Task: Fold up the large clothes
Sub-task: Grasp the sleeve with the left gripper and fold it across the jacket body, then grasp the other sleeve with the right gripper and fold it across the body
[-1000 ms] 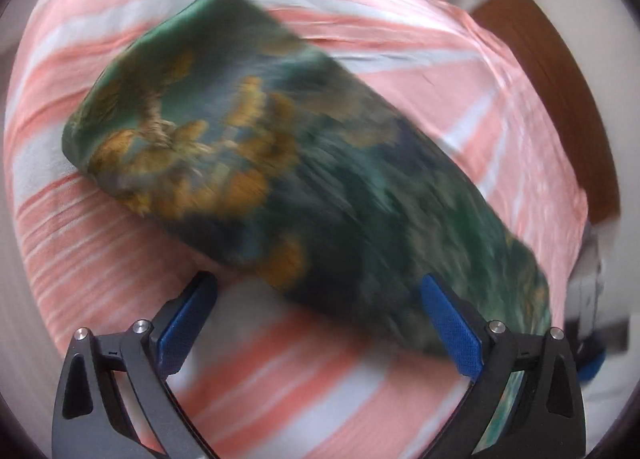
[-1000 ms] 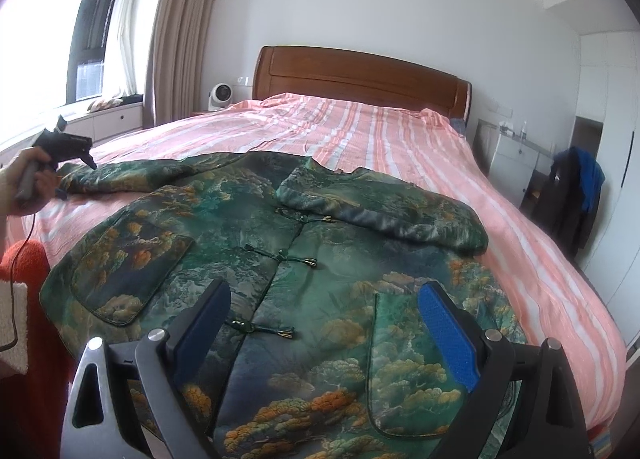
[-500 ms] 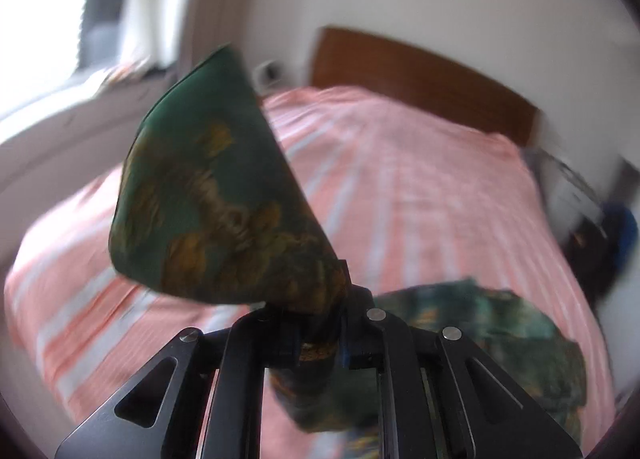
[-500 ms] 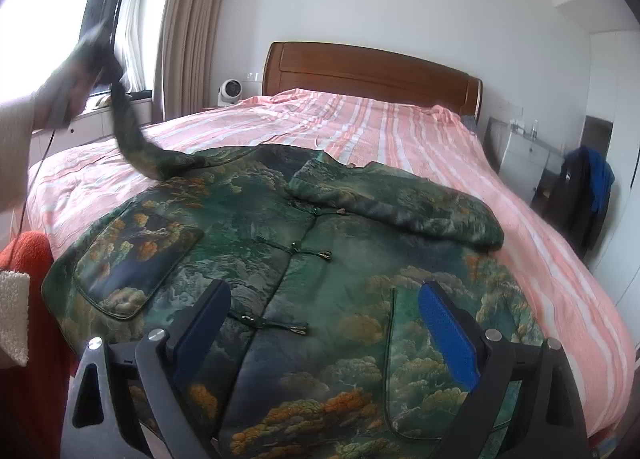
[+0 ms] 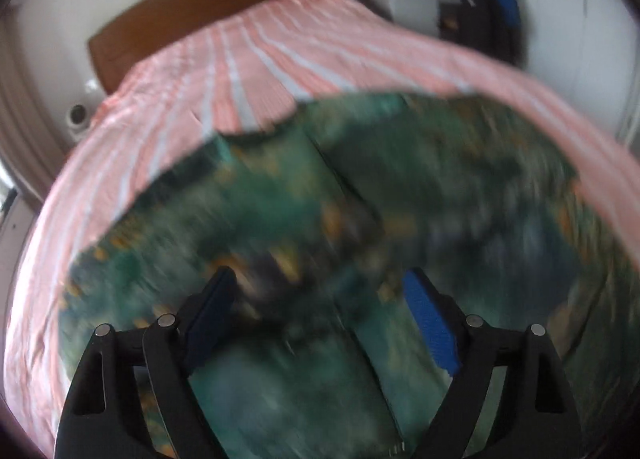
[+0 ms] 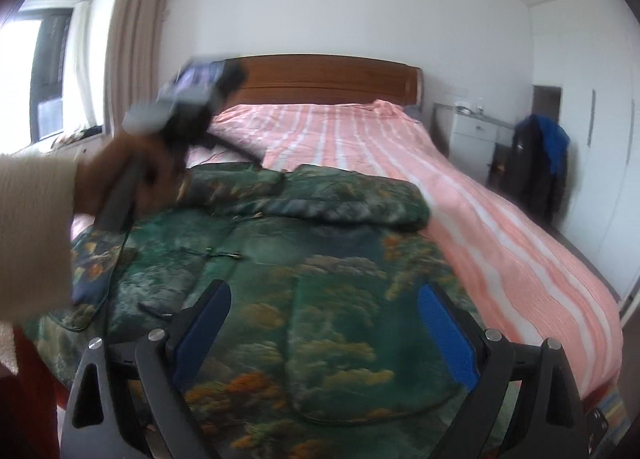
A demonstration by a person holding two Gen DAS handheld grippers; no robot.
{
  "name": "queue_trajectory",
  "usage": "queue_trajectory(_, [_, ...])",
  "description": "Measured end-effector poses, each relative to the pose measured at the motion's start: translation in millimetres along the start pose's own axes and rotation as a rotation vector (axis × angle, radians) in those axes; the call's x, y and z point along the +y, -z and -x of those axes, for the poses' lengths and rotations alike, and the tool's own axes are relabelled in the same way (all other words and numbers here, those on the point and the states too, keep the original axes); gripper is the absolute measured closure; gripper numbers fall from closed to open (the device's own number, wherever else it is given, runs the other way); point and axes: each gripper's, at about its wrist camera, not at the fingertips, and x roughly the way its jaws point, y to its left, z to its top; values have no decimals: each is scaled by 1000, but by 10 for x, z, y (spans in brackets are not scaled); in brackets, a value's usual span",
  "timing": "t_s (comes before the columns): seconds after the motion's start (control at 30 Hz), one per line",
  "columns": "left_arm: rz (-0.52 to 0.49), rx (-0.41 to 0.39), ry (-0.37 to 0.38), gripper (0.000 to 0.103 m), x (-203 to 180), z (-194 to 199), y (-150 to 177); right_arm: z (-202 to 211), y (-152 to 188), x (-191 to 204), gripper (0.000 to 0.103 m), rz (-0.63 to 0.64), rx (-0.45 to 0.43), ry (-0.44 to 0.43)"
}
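A large green jacket [image 6: 328,283] with a landscape print lies front up on the bed, both sleeves folded across its chest [image 6: 320,199]. It fills the blurred left wrist view [image 5: 360,219]. My left gripper [image 5: 320,295] is open and empty just above the jacket. In the right wrist view its body [image 6: 188,99] shows, held in a hand over the jacket's upper left. My right gripper [image 6: 324,311] is open and empty above the jacket's lower hem.
The bed [image 6: 480,195] has a pink and white striped cover and a wooden headboard [image 6: 332,79]. A white nightstand [image 6: 476,131] and hanging dark clothes [image 6: 536,163] stand at the right. A window and curtain [image 6: 128,43] are at the left.
My left gripper gripped the left sleeve, carried it across the jacket's chest and let it go; it now stands open. The right gripper has barely moved.
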Motion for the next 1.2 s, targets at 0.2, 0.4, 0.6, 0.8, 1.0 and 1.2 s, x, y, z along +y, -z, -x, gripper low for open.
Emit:
queue_trajectory(0.2, [34, 11, 85, 13, 385, 504, 404, -119, 27, -209, 9, -83, 27, 13])
queue_trajectory(0.4, [402, -14, -50, 6, 1540, 588, 593, -234, -18, -153, 9, -69, 47, -32])
queue_trajectory(0.6, [562, 191, -207, 6, 2307, -88, 1137, -627, -616, -172, 9, -134, 103, -279])
queue_trajectory(0.8, [743, 73, -83, 6, 2345, 450, 1707, -1769, -1370, -56, 9, -315, 292, -541])
queue_trajectory(1.0, [767, 46, -73, 6, 2236, 596, 2283, -3122, -1338, 284, 23, -461, 585, -547])
queue_trajectory(1.2, [801, 12, -73, 6, 2407, 635, 2323, -3132, -1461, 410, 86, -439, 523, -481])
